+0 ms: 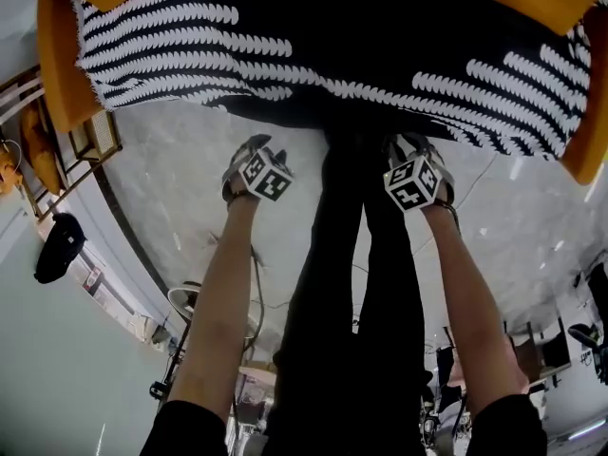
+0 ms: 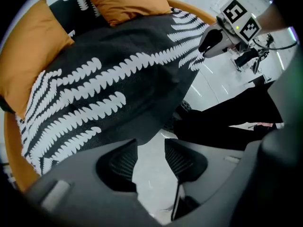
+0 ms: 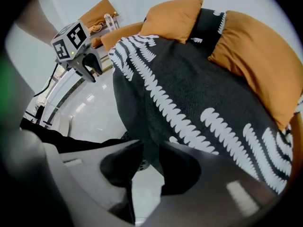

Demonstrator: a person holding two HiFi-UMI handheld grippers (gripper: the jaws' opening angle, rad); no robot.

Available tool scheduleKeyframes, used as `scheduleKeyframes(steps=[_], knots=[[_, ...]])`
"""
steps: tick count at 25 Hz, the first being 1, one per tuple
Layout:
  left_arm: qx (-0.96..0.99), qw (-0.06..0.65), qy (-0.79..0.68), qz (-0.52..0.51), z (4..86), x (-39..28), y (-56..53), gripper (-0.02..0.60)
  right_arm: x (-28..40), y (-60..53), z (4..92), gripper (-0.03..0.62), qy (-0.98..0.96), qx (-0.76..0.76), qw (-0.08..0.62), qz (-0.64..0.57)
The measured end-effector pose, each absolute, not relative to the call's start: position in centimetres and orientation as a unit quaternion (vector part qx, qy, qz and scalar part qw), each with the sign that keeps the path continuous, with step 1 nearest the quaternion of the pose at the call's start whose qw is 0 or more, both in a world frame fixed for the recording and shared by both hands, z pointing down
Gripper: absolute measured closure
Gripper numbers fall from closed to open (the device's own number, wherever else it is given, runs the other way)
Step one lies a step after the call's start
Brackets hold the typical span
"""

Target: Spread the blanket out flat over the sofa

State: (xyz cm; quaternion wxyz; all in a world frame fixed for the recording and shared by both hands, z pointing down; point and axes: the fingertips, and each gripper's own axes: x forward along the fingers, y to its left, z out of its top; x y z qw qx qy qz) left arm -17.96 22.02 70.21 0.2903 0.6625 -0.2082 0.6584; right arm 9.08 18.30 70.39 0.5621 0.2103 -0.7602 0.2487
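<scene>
Gaping L gripper (image 2: 150, 149) empty, R gripper (image 3: 150, 151) ajar at blanket (image 3: 189, 91) edge

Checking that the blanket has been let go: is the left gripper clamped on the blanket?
No, the left gripper has its jaws apart with nothing between them, and the blanket hangs beyond their tips.

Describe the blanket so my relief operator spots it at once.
Find the orange sofa. The blanket lies draped over its seat, front edge hanging toward the floor. It is black with rows of white feathery stripes, unlike the plain orange cushions behind it.
</scene>
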Motion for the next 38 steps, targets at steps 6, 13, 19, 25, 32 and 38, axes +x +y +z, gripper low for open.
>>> scheduleKeyframes(steps=[6, 13, 19, 25, 32, 38], knots=[[0.681, 0.298, -0.253, 0.619, 63.8, -13.3, 22.8, 0.397, 10.1, 18.5, 64.8, 0.485, -0.775, 0.216, 0.543, 0.238], [0.71, 0.3, -0.314, 0.554, 54.2, -9.4, 22.1, 0.397, 8.2, 17.1, 56.9, 0.485, -0.804, 0.227, 0.503, 0.221], [0.72, 0.27, -0.356, 0.531, 47.8, -12.1, 20.7, 0.396, 2.7, 16.6, 50.0, 0.485, -0.829, 0.231, 0.463, 0.214], [0.711, 0.247, -0.41, 0.515, 45.1, -23.6, 18.0, 0.396, -8.8, 14.4, 47.2, 0.485, -0.847, 0.226, 0.44, 0.194], [0.717, 0.262, -0.4, 0.507, 46.2, -43.0, 16.0, 0.396, -25.0, 11.7, 46.7, 0.485, -0.826, 0.246, 0.468, 0.196], [0.72, 0.262, -0.353, 0.537, 50.0, -55.8, 14.1, 0.394, -35.1, 10.2, 47.6, 0.485, -0.797, 0.272, 0.488, 0.23]])
